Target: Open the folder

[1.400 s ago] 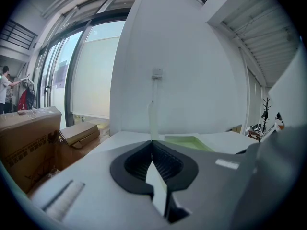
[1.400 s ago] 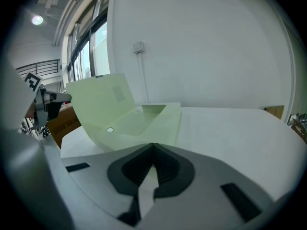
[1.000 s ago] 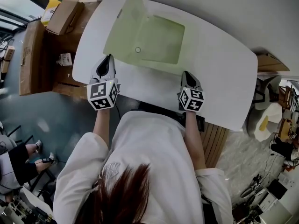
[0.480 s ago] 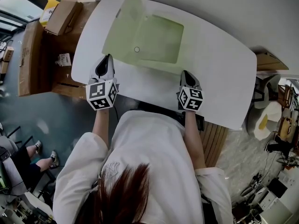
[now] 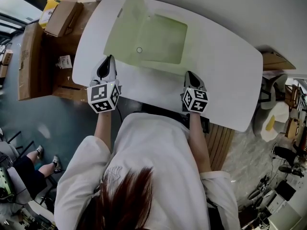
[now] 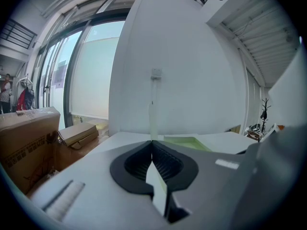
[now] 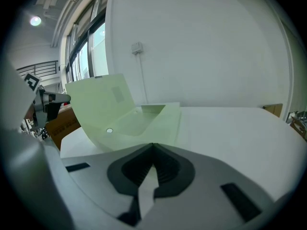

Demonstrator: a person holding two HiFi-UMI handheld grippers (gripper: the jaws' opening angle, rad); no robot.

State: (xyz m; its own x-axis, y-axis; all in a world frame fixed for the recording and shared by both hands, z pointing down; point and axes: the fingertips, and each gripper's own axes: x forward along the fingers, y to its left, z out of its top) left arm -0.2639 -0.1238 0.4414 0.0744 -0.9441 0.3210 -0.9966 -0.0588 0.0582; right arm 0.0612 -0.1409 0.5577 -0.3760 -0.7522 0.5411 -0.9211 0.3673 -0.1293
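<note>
Head view: left tool (image 5: 109,58) and right tool (image 5: 188,74) clenched, parallel, before open folder (image 5: 160,40).

Looks like a workshop or lab. Has cardboard boxes (image 5: 31,61) left of the left gripper (image 5: 110,58), tall windows (image 6: 93,71) beyond.

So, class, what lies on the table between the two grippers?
Bare white table only, between left gripper and right gripper; the green folder lies farther back. The head view shows this.

A white table (image 5: 225,66) bears a pale green folder (image 5: 163,40), its flap apparently raised.
</note>
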